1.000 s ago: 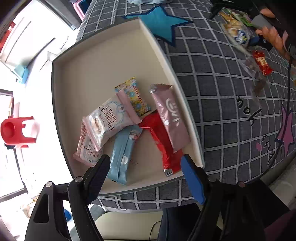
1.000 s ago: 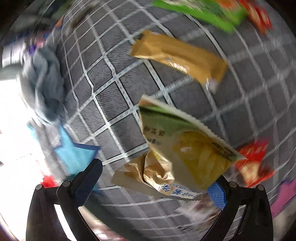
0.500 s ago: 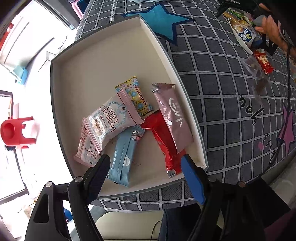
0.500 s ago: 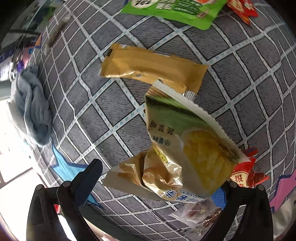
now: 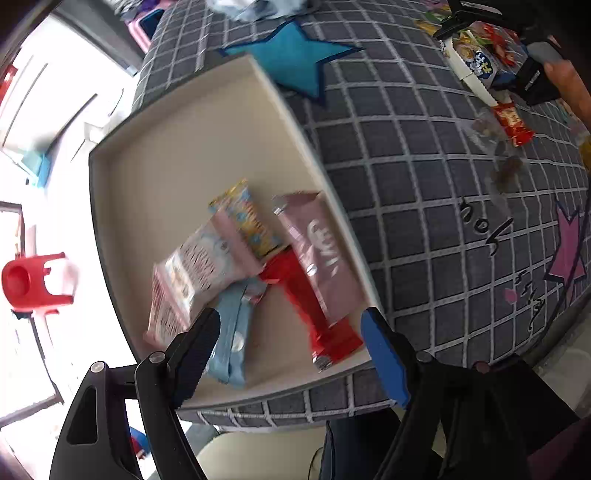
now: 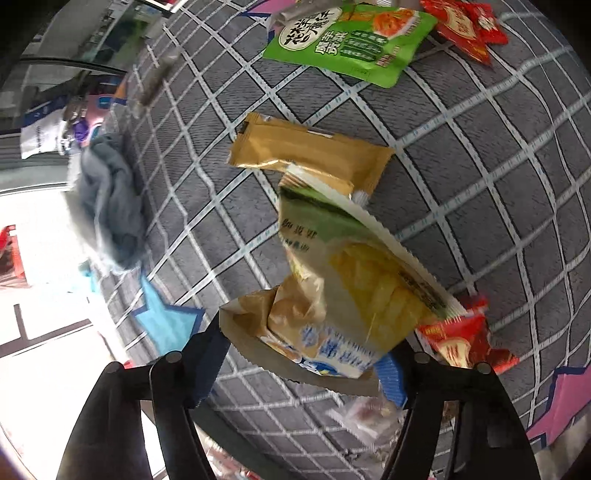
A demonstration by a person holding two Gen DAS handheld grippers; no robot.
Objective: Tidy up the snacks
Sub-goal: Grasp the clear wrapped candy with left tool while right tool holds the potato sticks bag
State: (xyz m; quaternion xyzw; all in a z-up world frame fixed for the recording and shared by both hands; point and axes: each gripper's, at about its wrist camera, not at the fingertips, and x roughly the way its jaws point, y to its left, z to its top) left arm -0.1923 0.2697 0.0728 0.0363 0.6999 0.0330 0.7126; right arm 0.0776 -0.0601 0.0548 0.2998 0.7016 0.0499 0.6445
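Note:
My left gripper [image 5: 288, 350] is open and empty, above the near edge of a cream tray [image 5: 166, 147]. The tray holds several snack packs: a pink cranberry pack [image 5: 192, 273], a light blue one [image 5: 232, 332], a red one [image 5: 314, 306], a mauve one [image 5: 321, 254] and a yellow patterned one [image 5: 247, 218]. My right gripper [image 6: 303, 362] is shut on a yellow-green corn snack bag [image 6: 343, 280], held above the grey checked cloth [image 6: 480, 166]. That bag and gripper also show far right in the left wrist view [image 5: 476, 62].
On the cloth lie a gold bar pack [image 6: 310, 151], a green pouch [image 6: 351, 37], red packs [image 6: 465, 29] [image 6: 461, 343], a clear bag [image 6: 369, 417] and a blue-grey rag [image 6: 110, 195]. A blue star [image 5: 291, 55] is printed beside the tray. A red stool [image 5: 33, 280] stands on the floor.
My right gripper has carried the corn snack bag across the cloth; the gold pack now sits just behind it. My left gripper has shifted slightly over the tray and stayed open.

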